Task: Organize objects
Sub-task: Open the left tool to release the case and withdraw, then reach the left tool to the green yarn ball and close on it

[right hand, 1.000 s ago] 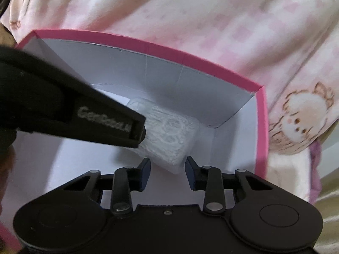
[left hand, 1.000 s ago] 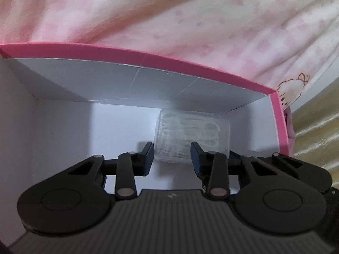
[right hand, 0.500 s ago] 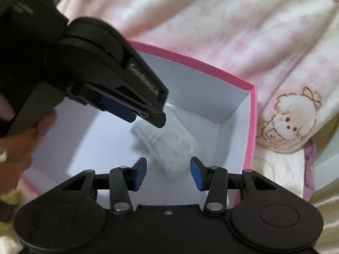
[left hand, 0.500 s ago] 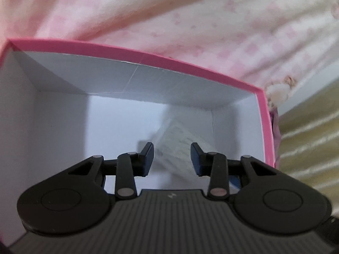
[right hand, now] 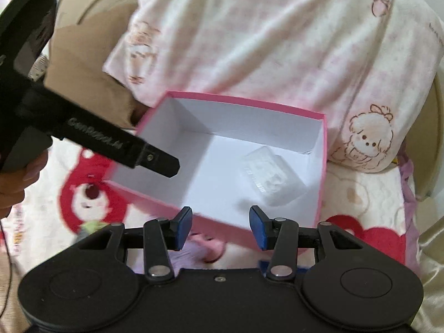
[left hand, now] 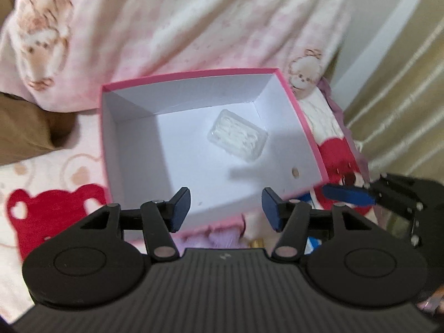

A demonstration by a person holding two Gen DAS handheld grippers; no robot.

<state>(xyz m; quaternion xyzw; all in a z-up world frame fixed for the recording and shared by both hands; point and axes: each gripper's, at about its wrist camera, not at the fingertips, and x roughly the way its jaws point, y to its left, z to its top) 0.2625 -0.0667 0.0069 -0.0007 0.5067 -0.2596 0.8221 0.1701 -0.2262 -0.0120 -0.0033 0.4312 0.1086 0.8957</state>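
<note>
Case: we're seeing the clear plastic case point(left hand: 238, 135) lying in the pink-rimmed white cardboard box point(left hand: 194, 79), near its far right corner.
Left gripper point(left hand: 226, 209): jaws just widening, gripping nothing.
Right gripper point(right hand: 220, 227): parted, empty.
Right view only: a hand point(right hand: 19, 179) gripping the left tool.
Change: both are sitting higher, out of the box.

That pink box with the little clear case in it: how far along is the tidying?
Done: one clear plastic case lies on the floor of the pink box, near its far right corner. In hand: nothing. The left gripper and right gripper are both open and empty above the box's near edge, their jaws having just been opening. Left: small items, too blurred to name, show on the blanket beside the box.
</note>
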